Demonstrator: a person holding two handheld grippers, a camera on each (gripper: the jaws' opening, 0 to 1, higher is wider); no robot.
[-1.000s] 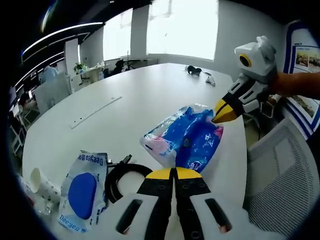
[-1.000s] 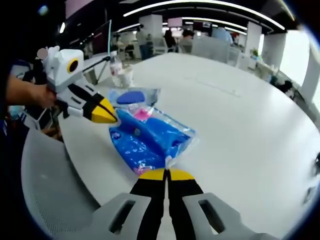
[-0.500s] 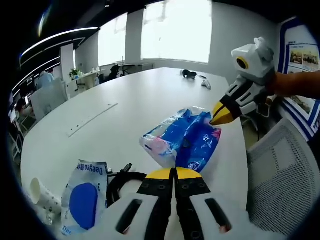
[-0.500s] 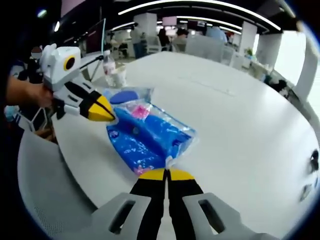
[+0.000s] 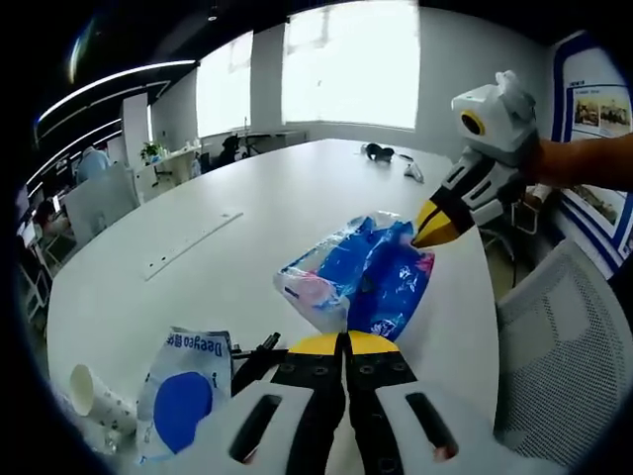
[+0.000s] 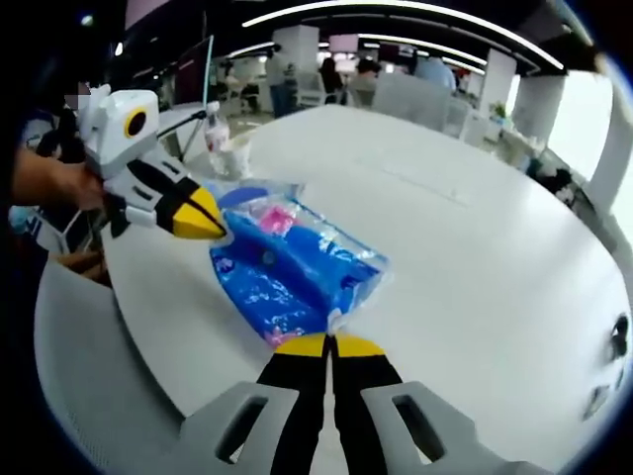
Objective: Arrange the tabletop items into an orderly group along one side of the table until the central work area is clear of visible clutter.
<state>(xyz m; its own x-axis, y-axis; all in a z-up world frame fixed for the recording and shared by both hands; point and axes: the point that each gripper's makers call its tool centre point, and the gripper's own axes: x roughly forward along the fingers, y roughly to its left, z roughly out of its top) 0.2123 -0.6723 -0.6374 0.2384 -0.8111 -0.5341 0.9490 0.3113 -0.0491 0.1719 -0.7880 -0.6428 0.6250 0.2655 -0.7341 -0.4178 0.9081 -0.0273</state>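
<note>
1. White table (image 5: 297, 198), large and rounded, runs far back toward bright windows in the left gripper view; its middle is bare, items sit near the close edge

2. Grey mesh chair (image 5: 564, 366) stands just off the table's edge, on the right of the left gripper view; it shows at lower left (image 6: 89, 376) in the right gripper view

3. Blue plastic pack (image 5: 361, 277), crinkled, with pink and white at one end, lies flat on the table close to the edge; seen again (image 6: 292, 282) in the right gripper view

4. Left gripper (image 5: 345, 341): yellow-tipped jaws pressed together, tips at the near edge of the blue plastic pack; cannot tell if they pinch the film. It enters the right gripper view (image 6: 220, 230) from the left, tip on the pack's far corner

5. Right gripper (image 6: 327, 343): jaws together, tips meeting the pack's near corner; grip on the film cannot be told. In the left gripper view (image 5: 415, 240) it comes in from the right, a hand behind it, tip at the pack's edge

6. White and blue wipes packet (image 5: 188, 396) lies at lower left, apart from the blue pack

7. Black cable (image 5: 255, 356) lies between the packet and the left gripper

8. Paper cup (image 5: 94, 389) lies on its side near the table edge, left of the packet
</note>
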